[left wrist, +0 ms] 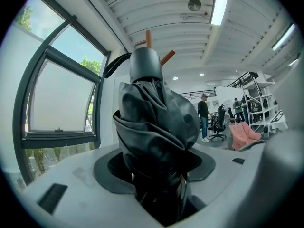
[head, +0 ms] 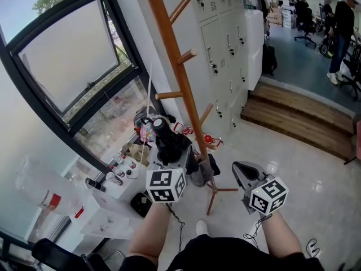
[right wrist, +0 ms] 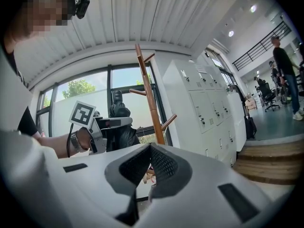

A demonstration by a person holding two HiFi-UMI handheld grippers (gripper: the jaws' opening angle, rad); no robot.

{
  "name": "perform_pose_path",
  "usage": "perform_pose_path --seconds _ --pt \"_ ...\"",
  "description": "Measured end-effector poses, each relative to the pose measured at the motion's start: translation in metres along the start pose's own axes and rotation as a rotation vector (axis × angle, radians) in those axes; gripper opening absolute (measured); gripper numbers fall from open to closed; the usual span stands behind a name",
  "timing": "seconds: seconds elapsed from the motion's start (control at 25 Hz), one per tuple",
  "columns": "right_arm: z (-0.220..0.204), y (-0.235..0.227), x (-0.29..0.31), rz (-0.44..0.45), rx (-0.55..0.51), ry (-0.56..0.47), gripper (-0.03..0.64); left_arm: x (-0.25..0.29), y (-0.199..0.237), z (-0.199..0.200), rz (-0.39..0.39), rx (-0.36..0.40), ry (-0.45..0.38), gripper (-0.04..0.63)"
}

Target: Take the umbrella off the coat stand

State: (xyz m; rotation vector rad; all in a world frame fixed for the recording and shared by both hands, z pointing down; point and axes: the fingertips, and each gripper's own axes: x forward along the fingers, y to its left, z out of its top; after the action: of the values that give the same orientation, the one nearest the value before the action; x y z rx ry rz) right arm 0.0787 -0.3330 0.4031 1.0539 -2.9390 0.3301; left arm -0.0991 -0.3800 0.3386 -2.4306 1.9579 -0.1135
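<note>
The folded black umbrella (head: 167, 141) stands upright just left of the wooden coat stand (head: 179, 75), apart from its pegs. My left gripper (head: 181, 158) is shut on the umbrella's bunched fabric. In the left gripper view the umbrella (left wrist: 156, 122) fills the middle, pinched between the pads of the left gripper (left wrist: 159, 177), with its rounded end on top. My right gripper (head: 243, 176) hangs to the right of the stand, shut with nothing in it. In the right gripper view the right gripper (right wrist: 151, 150) faces the stand (right wrist: 151, 106), the umbrella (right wrist: 118, 129) and the left gripper (right wrist: 113, 123).
White lockers (head: 225, 33) stand behind the stand, and wooden steps (head: 299, 114) lie to the right. A big window (head: 67, 61) fills the left. Below it is a low table (head: 121, 179) with bottles and clutter. People (head: 341, 27) stand far back.
</note>
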Motion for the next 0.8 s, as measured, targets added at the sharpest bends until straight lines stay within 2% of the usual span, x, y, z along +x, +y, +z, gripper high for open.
perform_pose_path --seconds 0.8 --pt "-0.033 0.063 -0.019 0.165 -0.011 0.068 0.054 -0.12 -0.018 -0.063 0.104 -0.043 0.11 0.255"
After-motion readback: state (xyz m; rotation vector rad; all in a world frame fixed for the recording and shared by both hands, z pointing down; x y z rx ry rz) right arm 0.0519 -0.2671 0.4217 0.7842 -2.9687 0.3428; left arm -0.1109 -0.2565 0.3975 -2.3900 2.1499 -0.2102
